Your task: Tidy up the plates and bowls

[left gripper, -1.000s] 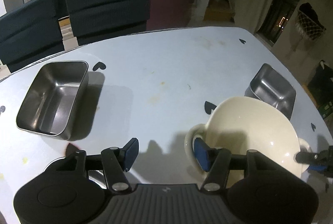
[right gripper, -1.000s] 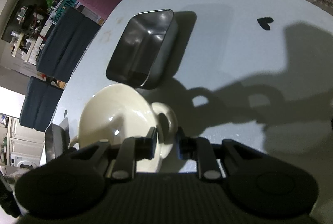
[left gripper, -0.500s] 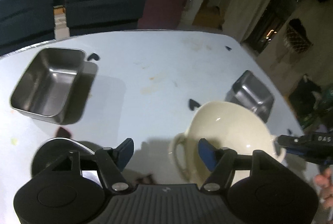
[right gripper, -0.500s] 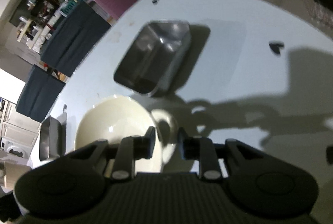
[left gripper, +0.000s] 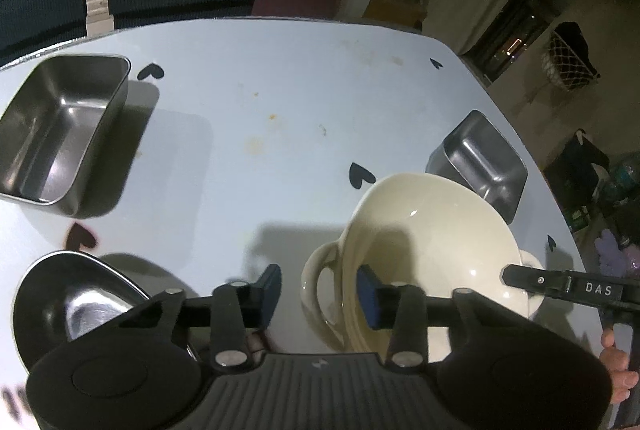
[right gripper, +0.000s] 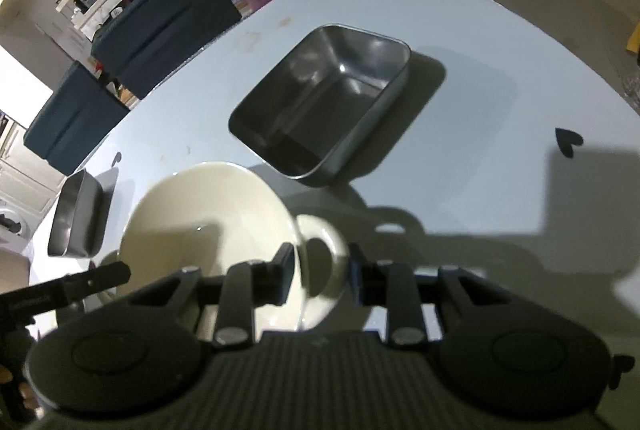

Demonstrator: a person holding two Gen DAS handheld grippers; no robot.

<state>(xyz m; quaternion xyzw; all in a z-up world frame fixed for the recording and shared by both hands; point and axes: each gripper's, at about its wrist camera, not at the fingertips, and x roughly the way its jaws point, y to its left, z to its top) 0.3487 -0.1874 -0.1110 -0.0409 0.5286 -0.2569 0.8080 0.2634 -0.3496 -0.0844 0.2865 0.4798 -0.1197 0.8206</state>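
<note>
Your left gripper [left gripper: 318, 290] has its jaws closing around the near handle of the cream bowl [left gripper: 432, 230], pads not yet pressing; your right gripper [right gripper: 320, 274] is clamped on the far handle. The bowl sits on the pale table [left gripper: 280, 90], just beside the small steel tray [left gripper: 480, 162].

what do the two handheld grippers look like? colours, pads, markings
Both are matte black with a ribbed body, round side housings and silver screws. The left gripper has blue pads; the right gripper has dark pads and white "DAS" lettering on one finger.
</note>
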